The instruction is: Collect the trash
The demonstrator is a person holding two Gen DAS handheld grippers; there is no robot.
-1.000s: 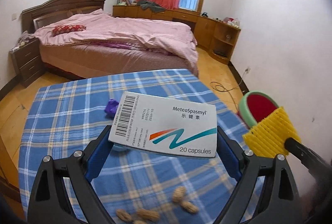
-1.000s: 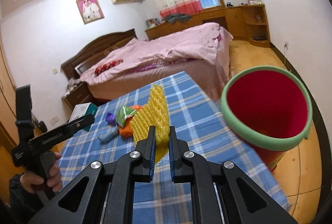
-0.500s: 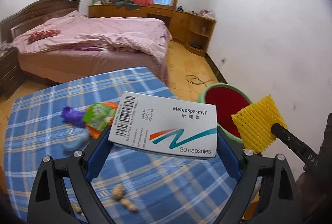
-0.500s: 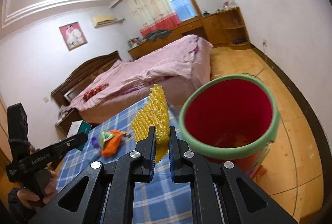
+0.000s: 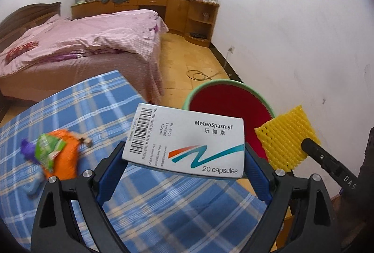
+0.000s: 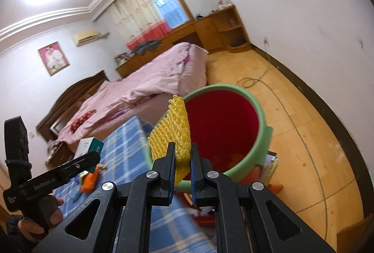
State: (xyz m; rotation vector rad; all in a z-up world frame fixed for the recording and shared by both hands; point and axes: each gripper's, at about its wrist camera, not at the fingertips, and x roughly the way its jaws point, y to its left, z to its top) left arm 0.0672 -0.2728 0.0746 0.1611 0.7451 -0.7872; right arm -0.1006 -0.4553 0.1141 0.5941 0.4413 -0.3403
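My left gripper (image 5: 184,154) is shut on a white medicine box (image 5: 187,140) marked MeteoSpasmyl, held over the table's right edge just short of the red bin (image 5: 231,108) with a green rim. My right gripper (image 6: 182,154) is shut on a yellow foam net (image 6: 173,129), held at the near rim of the bin (image 6: 224,126). The net also shows in the left wrist view (image 5: 287,138) beside the bin. The box and left gripper show in the right wrist view (image 6: 90,145) at the left.
A blue plaid tablecloth (image 5: 145,206) covers the table. An orange and green wrapper (image 5: 58,152) and a purple scrap (image 5: 26,147) lie on its left part. A pink bed (image 5: 81,42) stands behind. A cable (image 5: 201,75) lies on the wooden floor.
Both grippers have swung right, toward the bin. The bin now sits directly behind the box and the net. The peanuts on the cloth have left the left wrist view.
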